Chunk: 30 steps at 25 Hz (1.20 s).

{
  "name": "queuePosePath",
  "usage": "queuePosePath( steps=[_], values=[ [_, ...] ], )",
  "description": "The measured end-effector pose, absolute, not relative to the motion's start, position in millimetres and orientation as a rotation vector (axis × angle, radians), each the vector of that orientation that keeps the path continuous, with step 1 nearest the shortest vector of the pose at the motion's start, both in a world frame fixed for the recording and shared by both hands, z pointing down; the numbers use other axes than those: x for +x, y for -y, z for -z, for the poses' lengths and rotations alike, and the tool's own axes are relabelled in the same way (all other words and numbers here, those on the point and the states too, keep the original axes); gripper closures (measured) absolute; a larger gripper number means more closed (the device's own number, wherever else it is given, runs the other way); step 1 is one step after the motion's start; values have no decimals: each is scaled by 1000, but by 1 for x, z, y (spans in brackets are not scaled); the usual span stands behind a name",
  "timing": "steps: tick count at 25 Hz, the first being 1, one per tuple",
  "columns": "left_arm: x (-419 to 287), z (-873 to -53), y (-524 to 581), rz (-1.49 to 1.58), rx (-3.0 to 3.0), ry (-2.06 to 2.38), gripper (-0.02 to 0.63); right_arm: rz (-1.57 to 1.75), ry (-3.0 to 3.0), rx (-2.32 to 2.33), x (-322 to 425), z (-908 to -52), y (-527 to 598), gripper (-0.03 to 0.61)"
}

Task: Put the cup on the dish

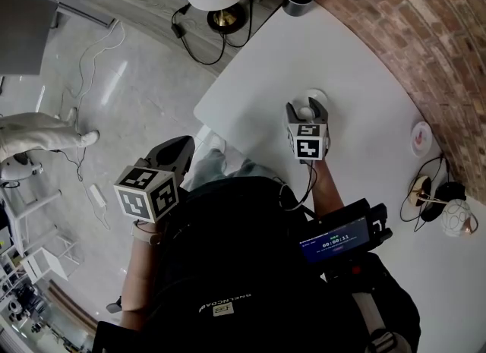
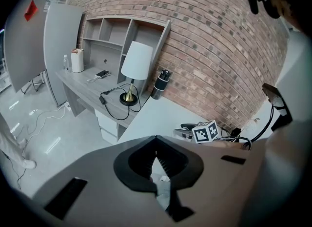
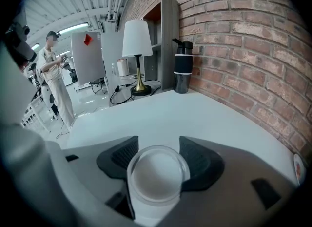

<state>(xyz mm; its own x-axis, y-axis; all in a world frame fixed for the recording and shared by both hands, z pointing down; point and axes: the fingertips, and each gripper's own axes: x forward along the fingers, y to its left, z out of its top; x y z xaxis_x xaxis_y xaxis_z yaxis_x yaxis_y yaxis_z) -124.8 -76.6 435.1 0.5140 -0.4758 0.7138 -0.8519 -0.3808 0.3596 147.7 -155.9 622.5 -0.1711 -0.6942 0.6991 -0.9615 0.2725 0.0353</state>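
The right gripper (image 1: 307, 106) has its fingers (image 3: 199, 158) closed on a translucent white cup (image 3: 157, 175). One dark ribbed pad presses each side of the cup just below its rim, and the cup stands upright with its open mouth facing up. From above, the cup sits on the white desk (image 1: 357, 78), roughly mid-desk. The dish (image 1: 420, 137), a small white one with a pinkish mark, lies well apart from the cup, off toward the brick wall (image 1: 425, 33). The right gripper view catches only a sliver of that dish at its far right edge. It does show what the head view crops: past the cup stand a black bottle (image 3: 182, 72) with a pale band and a white-shaded table lamp (image 3: 137, 50) on a brass foot. A person (image 3: 54, 82) stands on the floor much farther off. The left gripper (image 2: 156, 149) is held away from the cup, out beyond the desk's edge. Its fingers (image 2: 140, 158) are brought together at the tips with nothing between them. Its own view looks across at the right gripper's marker cube (image 2: 205, 131).
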Motion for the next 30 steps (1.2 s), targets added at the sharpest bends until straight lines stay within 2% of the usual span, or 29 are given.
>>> queuePosePath(
  steps=[16, 30],
  values=[
    [-116, -437, 92, -674, 2089, 970, 607, -530, 1954, 1636, 157, -577, 160, 321],
    [-77, -433, 112, -686, 2228, 753, 607, -468, 2006, 1864, 168, -460, 152, 322]
  ],
)
